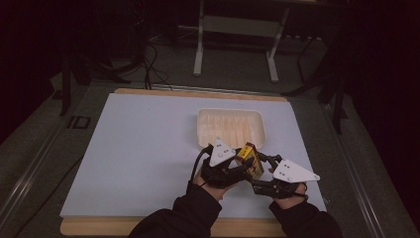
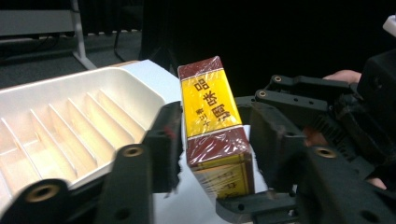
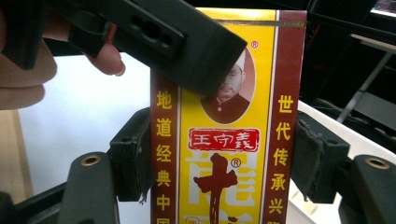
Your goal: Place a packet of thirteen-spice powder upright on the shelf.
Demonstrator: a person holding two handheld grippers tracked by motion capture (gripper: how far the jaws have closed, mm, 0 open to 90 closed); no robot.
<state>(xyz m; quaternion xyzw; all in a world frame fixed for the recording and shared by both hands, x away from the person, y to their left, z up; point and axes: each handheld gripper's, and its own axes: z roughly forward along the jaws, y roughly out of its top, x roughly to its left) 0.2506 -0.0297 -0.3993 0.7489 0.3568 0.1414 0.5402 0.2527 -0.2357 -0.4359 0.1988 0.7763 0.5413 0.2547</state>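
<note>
I have both forearms coming in from the bottom edge of the high view, dark sleeves angled inward so the two tools meet just below the middle of the frame. My left gripper (image 1: 236, 161) sits left of centre, tilted toward the right, with its grey plate facing up. My right gripper (image 1: 261, 166) lies lower right of it, pointing up and left, knuckles wrapped around the black body.

Between them stands the box (image 1: 250, 159), held off the pale mat (image 1: 143, 148) and just below the near rim of the white tray (image 1: 231, 128).

In the right gripper view my own jaws are clamped on the box's (image 3: 219, 154) two long maroon edges, pads pressed flat against the wrapper. The other tool's jaw crosses the upper left of that frame, over the top of the box.

In the left gripper view the box (image 2: 212, 126) stands tilted between my jaws. The left pad sits against its side; the right one looks just beside the far face, and I can't say for sure that it presses, the blur there is heavy. I'd call it closed on the box.

The box is a tall carton in clear film, yellow faces with maroon bands, red and maroon lettering, a small portrait near the top. The ribbed tray (image 2: 70, 126) fills the left of that view.
</note>
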